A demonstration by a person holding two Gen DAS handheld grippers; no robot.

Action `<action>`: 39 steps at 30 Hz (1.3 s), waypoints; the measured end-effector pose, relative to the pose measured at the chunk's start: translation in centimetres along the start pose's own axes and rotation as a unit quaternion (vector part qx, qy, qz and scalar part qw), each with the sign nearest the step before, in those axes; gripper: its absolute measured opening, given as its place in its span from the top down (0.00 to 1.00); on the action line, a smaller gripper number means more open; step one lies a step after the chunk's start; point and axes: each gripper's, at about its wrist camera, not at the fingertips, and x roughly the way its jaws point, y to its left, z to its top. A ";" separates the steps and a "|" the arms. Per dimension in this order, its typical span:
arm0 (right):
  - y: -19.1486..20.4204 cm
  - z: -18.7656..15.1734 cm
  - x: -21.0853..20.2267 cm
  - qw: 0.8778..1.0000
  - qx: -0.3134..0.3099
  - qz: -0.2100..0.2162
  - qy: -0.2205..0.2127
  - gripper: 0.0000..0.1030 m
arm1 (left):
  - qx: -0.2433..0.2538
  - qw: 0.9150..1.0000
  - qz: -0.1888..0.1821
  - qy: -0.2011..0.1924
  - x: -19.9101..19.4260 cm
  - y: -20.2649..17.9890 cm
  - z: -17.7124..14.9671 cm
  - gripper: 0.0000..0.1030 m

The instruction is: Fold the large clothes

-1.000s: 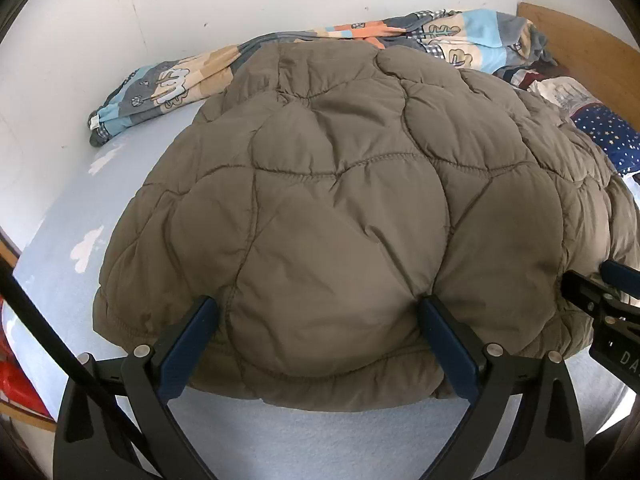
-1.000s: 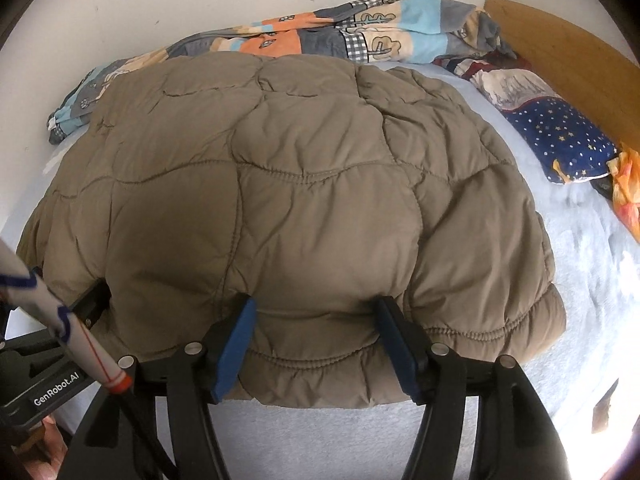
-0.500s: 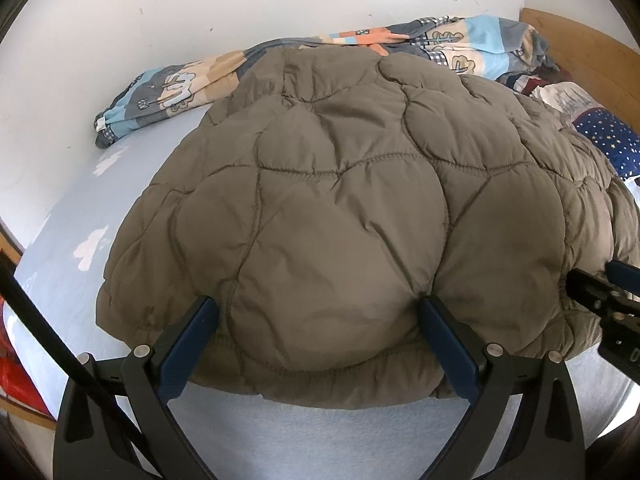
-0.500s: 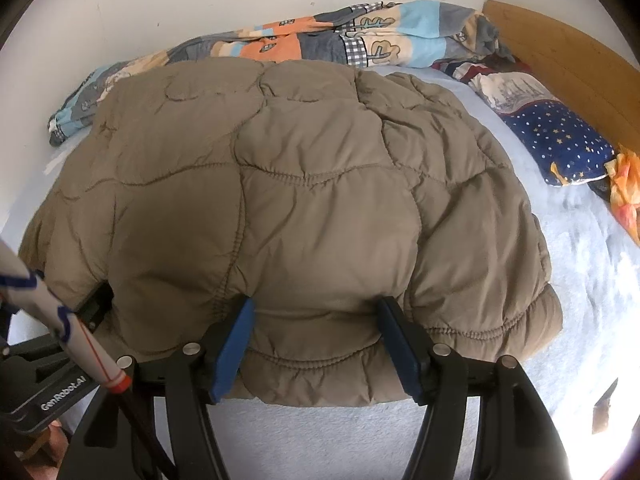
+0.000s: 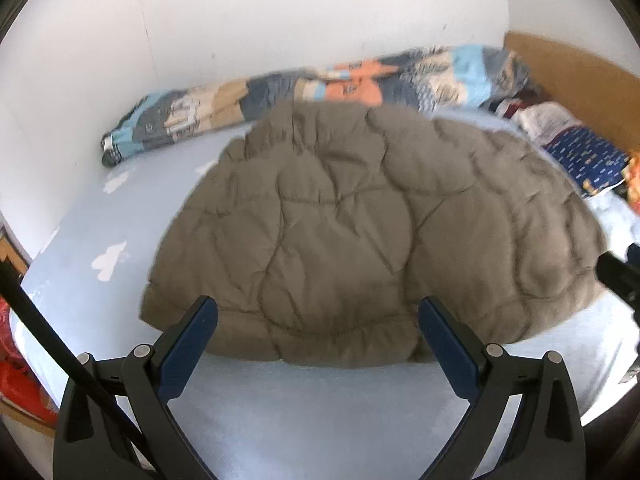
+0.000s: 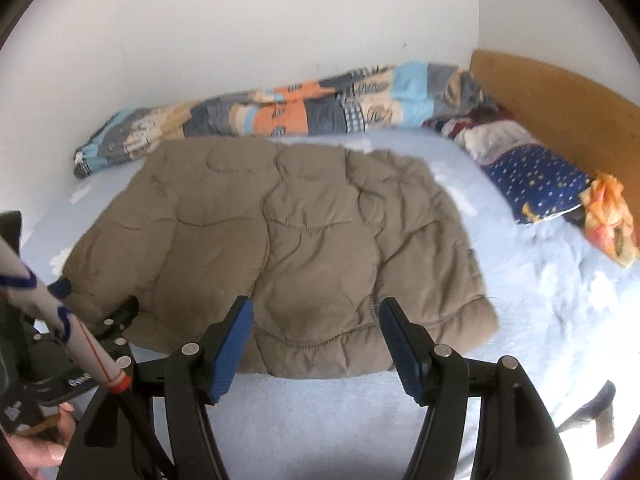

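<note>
An olive-brown quilted jacket (image 5: 360, 240) (image 6: 288, 240) lies folded on the light blue bed sheet (image 5: 320, 408), its puffy hem facing me. My left gripper (image 5: 316, 304) hovers just short of that hem. It is open wide and its blue pads touch nothing. My right gripper (image 6: 316, 302) hangs over the hem's right half with its jaws opening. The hem shows behind the gap, but neither pad presses on it. The left gripper (image 6: 96, 298) also shows at the jacket's near left corner in the right wrist view.
A rolled patchwork quilt (image 6: 280, 112) lies along the white wall behind the jacket. At the right stand a wooden headboard (image 6: 560, 104), a navy starred pillow (image 6: 536, 184) and an orange cloth (image 6: 608, 208). A hand (image 6: 32, 444) shows at the lower left.
Both grippers have drawn back and risen from the jacket's near hem, which sat between their fingers before. A strip of bare sheet now shows in front of the hem, and the jacket lies flatter.
</note>
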 end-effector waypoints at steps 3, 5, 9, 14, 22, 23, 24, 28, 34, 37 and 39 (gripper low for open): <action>-0.2 -0.9 -1.9 1.000 0.005 0.007 -0.013 0.29 | -0.001 1.000 -0.011 -0.020 -2.9 0.3 -0.7 0.03; -0.3 -1.6 -3.1 1.000 0.006 0.012 -0.018 0.29 | 0.003 0.999 -0.016 -0.030 -4.6 0.3 -1.4 0.03; 0.0 -2.9 -5.1 0.999 0.000 0.020 -0.026 0.28 | 0.015 0.998 -0.025 -0.049 -8.1 0.1 -3.3 0.03; 0.9 -4.4 -7.4 0.999 -0.014 0.027 -0.034 0.28 | 0.017 0.996 -0.041 -0.081 -12.6 0.5 -4.6 0.03; 2.9 -4.6 -13.9 0.995 -0.035 0.058 -0.079 0.27 | 0.011 0.984 -0.050 -0.173 -19.8 1.7 -3.1 0.03; 3.2 -4.0 -15.1 0.993 -0.040 0.057 -0.096 0.26 | 0.008 0.983 -0.052 -0.176 -20.5 2.0 -2.5 0.03; 3.3 -3.5 -16.1 0.991 -0.043 0.057 -0.109 0.24 | 0.005 0.983 -0.050 -0.177 -21.0 2.2 -1.9 0.03; 3.5 -1.1 -19.6 0.986 -0.044 0.068 -0.144 0.18 | -0.008 0.986 -0.044 -0.163 -22.4 2.9 0.9 0.03; 3.2 1.4 -22.3 0.986 -0.012 0.066 -0.152 0.11 | -0.015 0.989 -0.039 -0.145 -22.1 3.3 1.2 0.02; 3.6 0.8 -22.2 0.988 0.002 0.050 -0.148 0.10 | -0.006 0.992 -0.041 -0.117 -21.1 2.6 0.3 0.02; 3.9 0.3 -21.8 0.990 0.004 0.050 -0.135 0.10 | 0.001 0.992 -0.050 -0.112 -21.2 2.1 -0.3 0.02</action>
